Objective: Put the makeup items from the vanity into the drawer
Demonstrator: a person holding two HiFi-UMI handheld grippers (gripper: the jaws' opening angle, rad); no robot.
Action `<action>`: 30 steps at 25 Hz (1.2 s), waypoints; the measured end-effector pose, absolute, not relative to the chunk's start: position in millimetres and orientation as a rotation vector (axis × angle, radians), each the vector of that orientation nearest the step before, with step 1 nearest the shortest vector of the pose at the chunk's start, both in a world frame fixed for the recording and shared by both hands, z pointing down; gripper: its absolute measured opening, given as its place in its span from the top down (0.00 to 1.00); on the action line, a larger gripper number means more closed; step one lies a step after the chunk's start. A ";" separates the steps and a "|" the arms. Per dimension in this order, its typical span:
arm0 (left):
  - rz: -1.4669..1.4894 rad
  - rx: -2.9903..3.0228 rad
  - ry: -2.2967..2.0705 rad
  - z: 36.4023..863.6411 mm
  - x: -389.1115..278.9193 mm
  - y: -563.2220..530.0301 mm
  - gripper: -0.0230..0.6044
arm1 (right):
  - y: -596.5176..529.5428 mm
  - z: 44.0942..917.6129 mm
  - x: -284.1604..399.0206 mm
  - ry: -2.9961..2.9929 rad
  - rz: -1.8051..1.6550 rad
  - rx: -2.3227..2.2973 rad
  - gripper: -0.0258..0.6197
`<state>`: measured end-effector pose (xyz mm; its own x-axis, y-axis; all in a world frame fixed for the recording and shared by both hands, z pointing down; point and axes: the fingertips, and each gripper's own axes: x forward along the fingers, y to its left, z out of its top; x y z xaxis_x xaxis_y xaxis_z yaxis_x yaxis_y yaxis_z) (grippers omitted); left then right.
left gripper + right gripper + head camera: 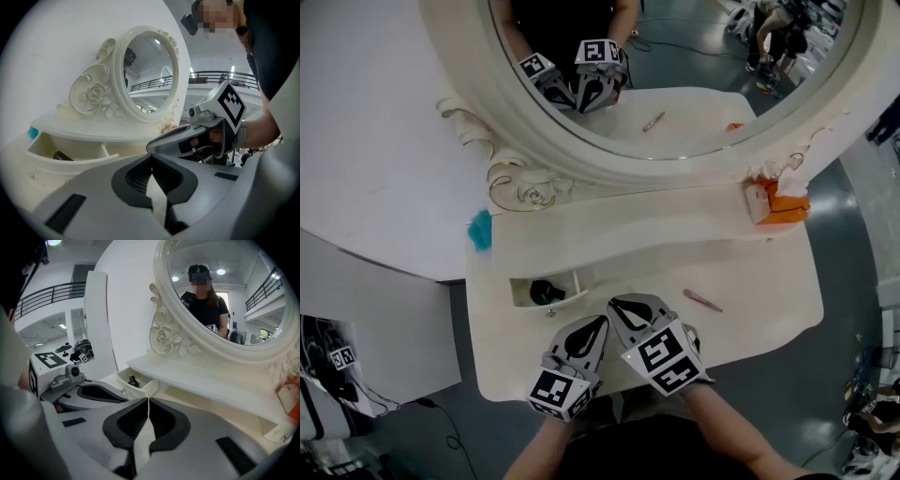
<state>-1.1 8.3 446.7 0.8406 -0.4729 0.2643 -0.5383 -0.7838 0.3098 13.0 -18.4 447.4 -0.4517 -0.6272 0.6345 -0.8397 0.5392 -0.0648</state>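
The white vanity table point(750, 281) carries an oval mirror point(675, 75) in a carved scroll frame along its far edge. A small drawer point(517, 292) stands pulled open in the raised shelf, at 10 o'clock from the table centre, and it holds a dark makeup item point(546, 292). The left claw point(595, 325) hovers over the near table edge, at 5 o'clock from the drawer, with its jaws pressed together at the tips and nothing between them. The right claw point(623, 307) sits just beside it at 2 o'clock, jaws likewise pressed together and empty. Both claws point toward the mirror. An orange-and-white tissue box point(773, 199) stands on the shelf at 2 o'clock from the table centre, under the mirror's frame. A pink makeup pencil point(702, 300) lies flat on the tabletop, at 3 o'clock from the right claw and apart from it. A teal object point(480, 229) rests at the shelf's left end, at 11 o'clock from the drawer.
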 end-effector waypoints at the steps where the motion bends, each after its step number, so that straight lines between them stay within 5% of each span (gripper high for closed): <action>1: 0.245 2.647 -0.741 447.1 3.9 9.7 0.94 | -16.6 448.0 18.2 -2.220 0.511 1.194 0.92; 30: 0.322 2.693 -0.417 466.4 143.4 64.5 0.94 | 43.5 470.1 155.7 -2.084 0.609 1.358 0.92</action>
